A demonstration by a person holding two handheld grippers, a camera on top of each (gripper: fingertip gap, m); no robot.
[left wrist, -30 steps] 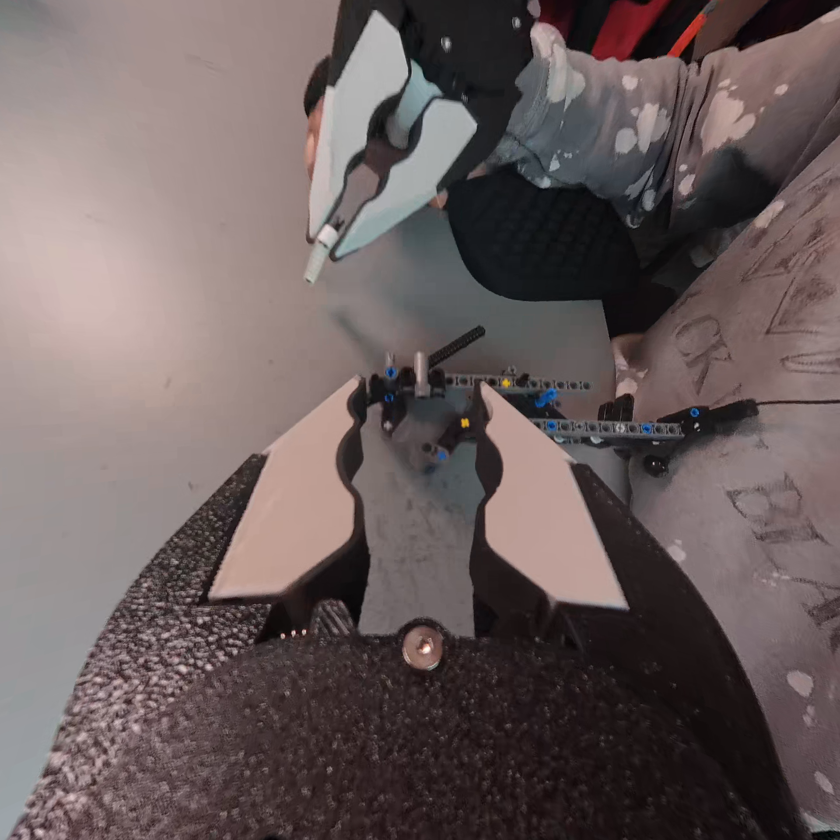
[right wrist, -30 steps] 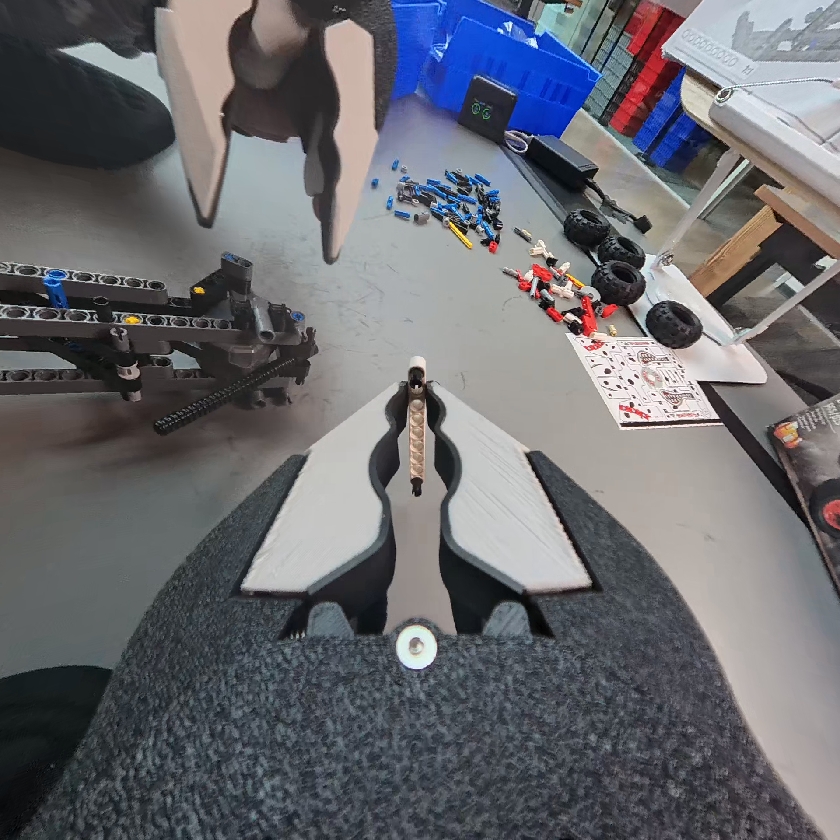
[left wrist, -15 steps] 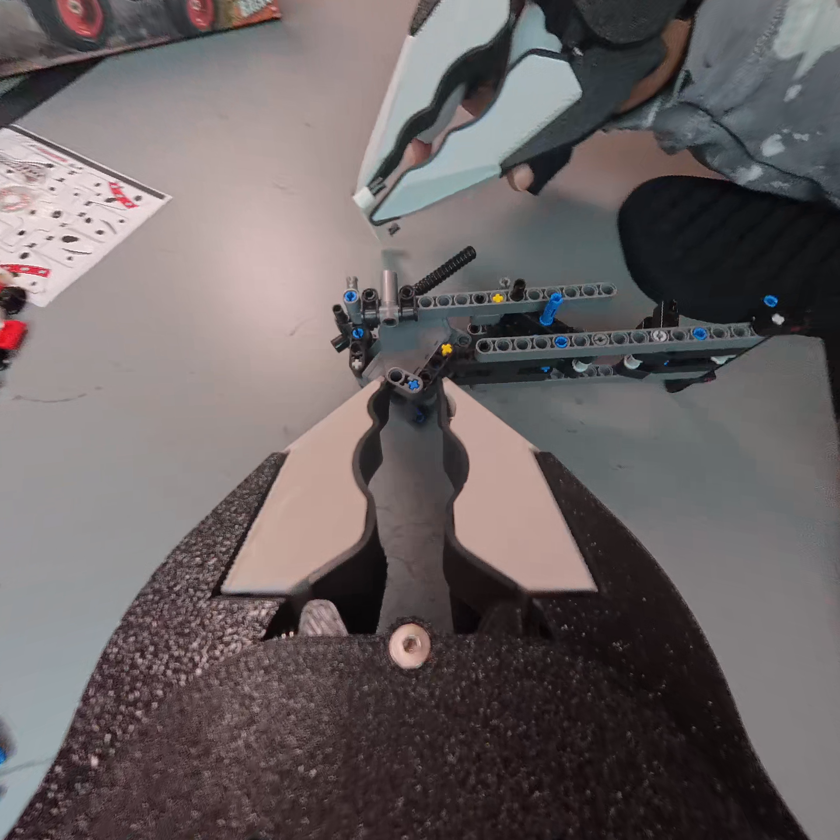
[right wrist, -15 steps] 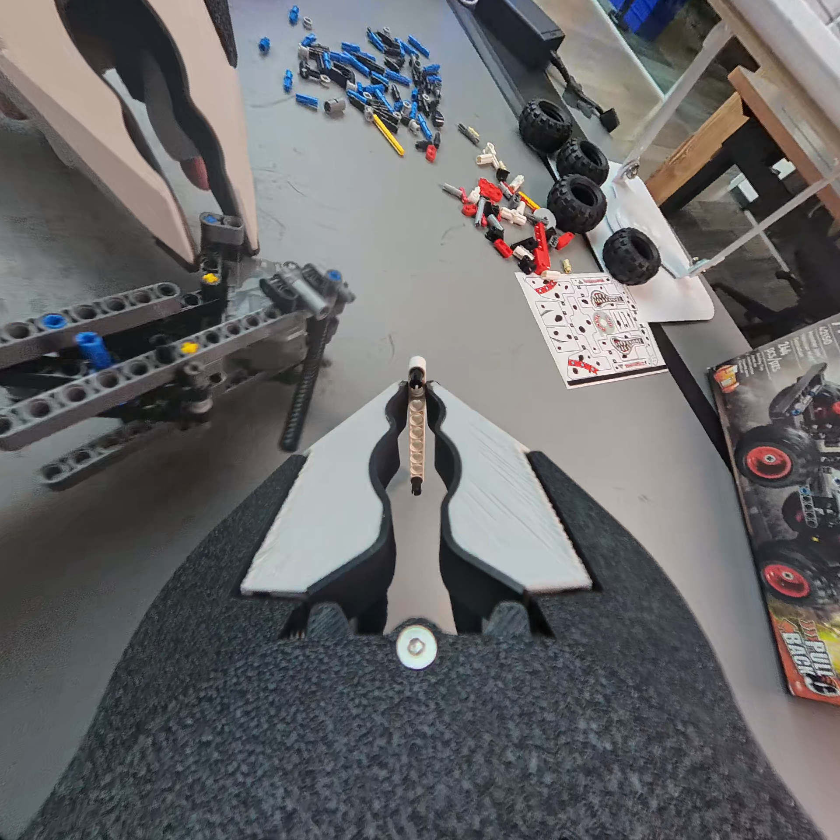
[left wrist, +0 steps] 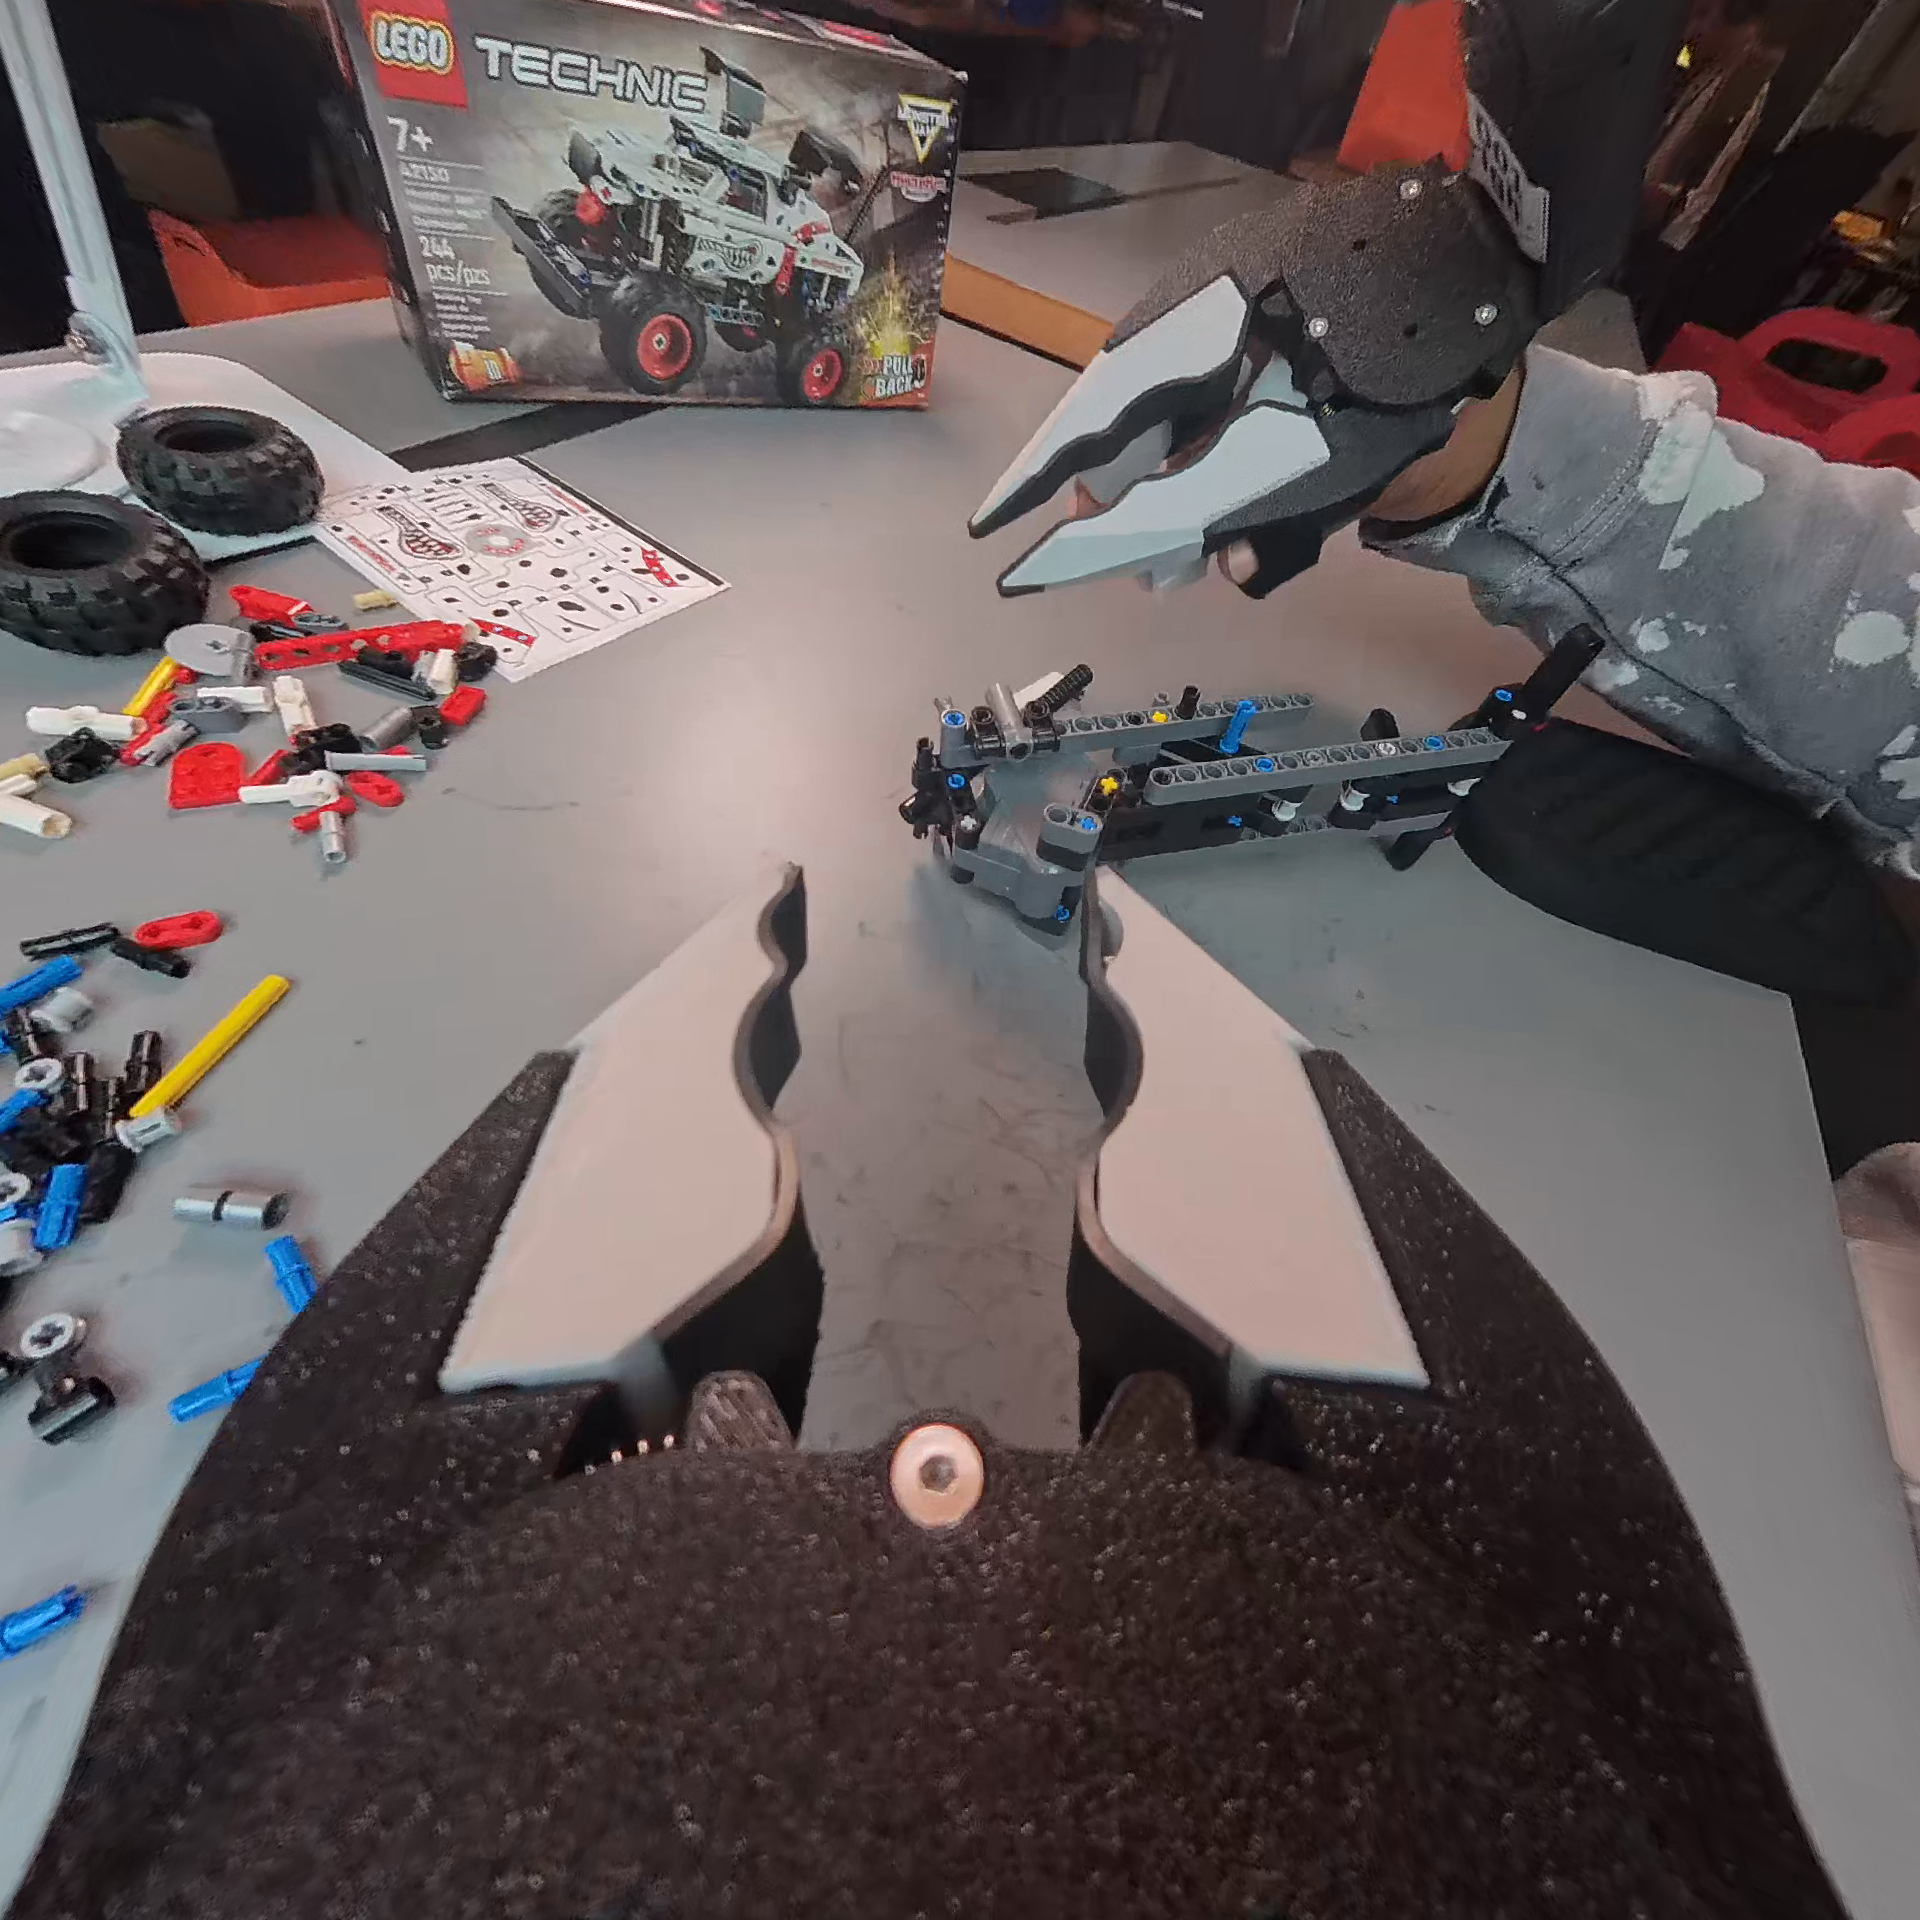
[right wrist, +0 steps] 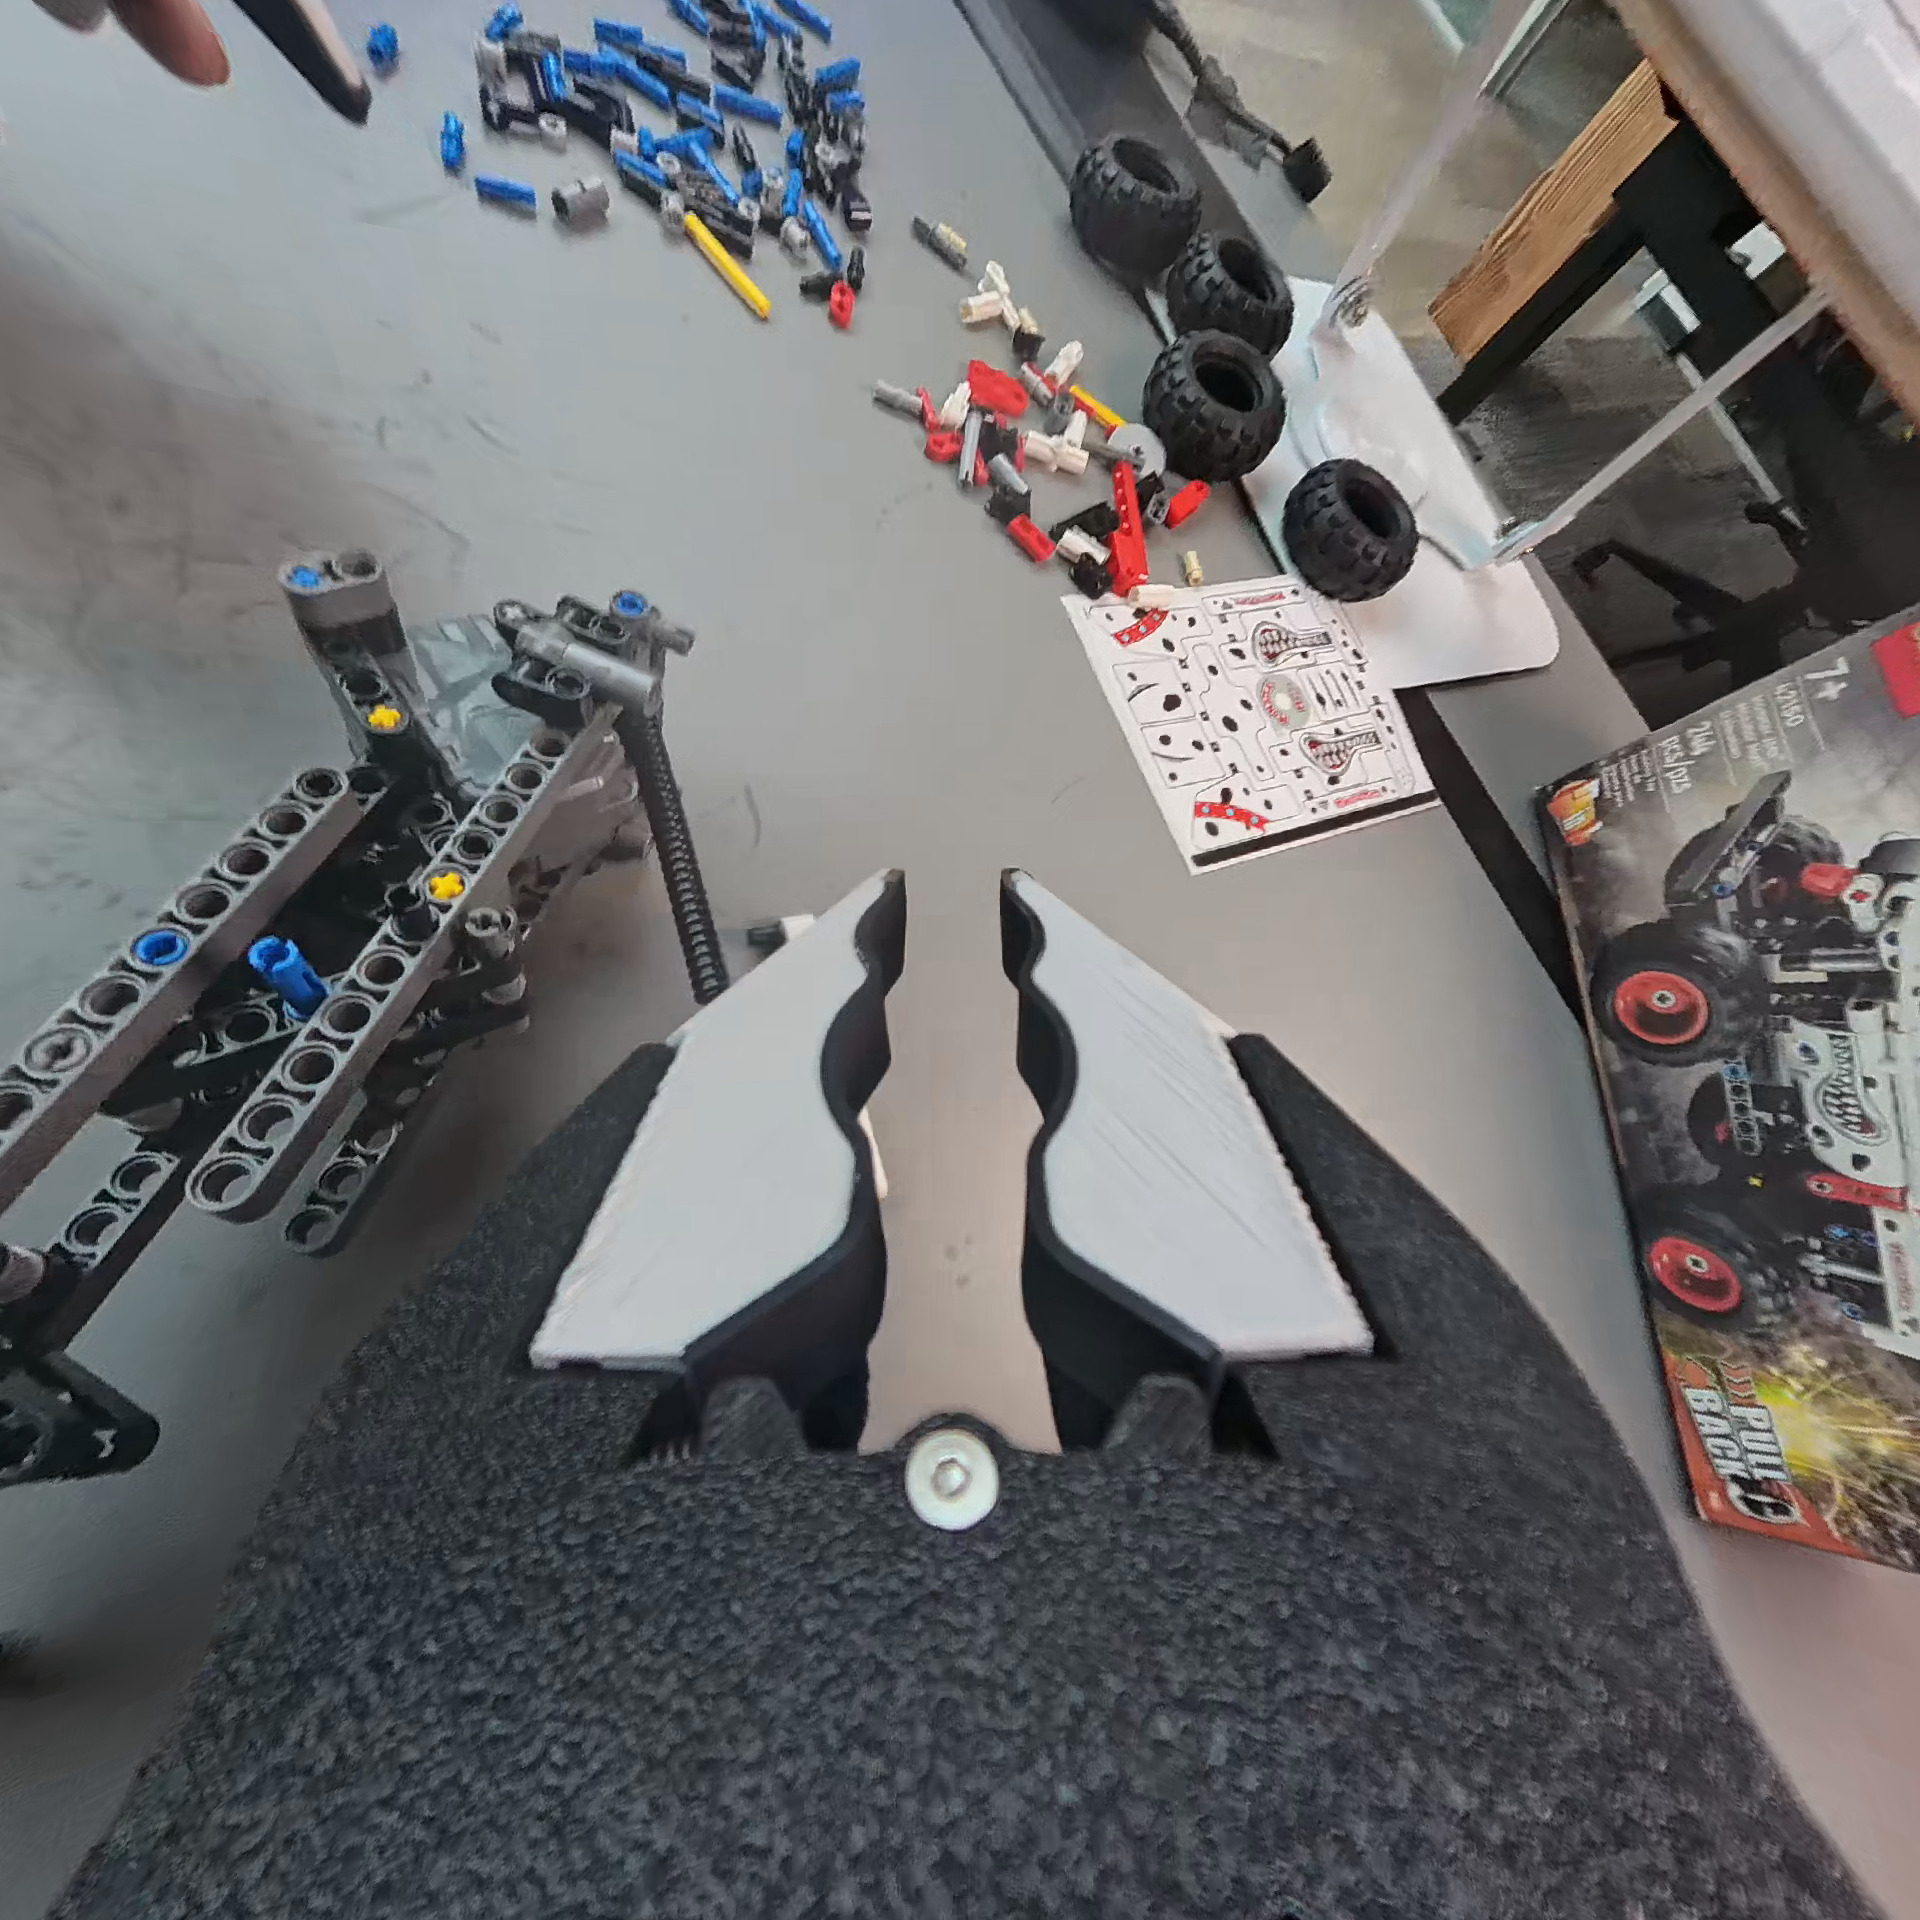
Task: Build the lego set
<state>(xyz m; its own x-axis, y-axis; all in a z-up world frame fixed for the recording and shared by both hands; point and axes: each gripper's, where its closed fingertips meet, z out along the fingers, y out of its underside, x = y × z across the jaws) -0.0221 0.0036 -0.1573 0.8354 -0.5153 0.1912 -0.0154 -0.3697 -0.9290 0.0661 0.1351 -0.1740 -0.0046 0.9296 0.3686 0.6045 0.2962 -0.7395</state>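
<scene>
The grey and black lego chassis (left wrist: 1195, 769) lies on the grey table; it also shows in the right wrist view (right wrist: 343, 935). My left gripper (left wrist: 940, 894) is open and empty, with its right fingertip (left wrist: 1096, 914) just beside the chassis's grey front block. My right gripper (right wrist: 951, 883) is open and hovers above the table, behind the chassis in the left wrist view (left wrist: 1122, 488). A white beam (right wrist: 790, 925) lies on the table under the right gripper's left finger, next to the black ribbed axle (right wrist: 675, 831). It is mostly hidden.
Red and white loose pieces (left wrist: 312, 717) and blue and black ones (left wrist: 73, 1122) lie at the left. Black tyres (left wrist: 218, 468), a sticker sheet (left wrist: 509, 551) and the set's box (left wrist: 665, 208) stand beyond. A person's sleeved arm (left wrist: 1714, 582) lies behind the chassis. There is about 15 centimetres between the tips of the two grippers.
My right gripper has opened and let go of the white beam, which now lies on the table. My left gripper has opened wider and drawn back from the chassis.
</scene>
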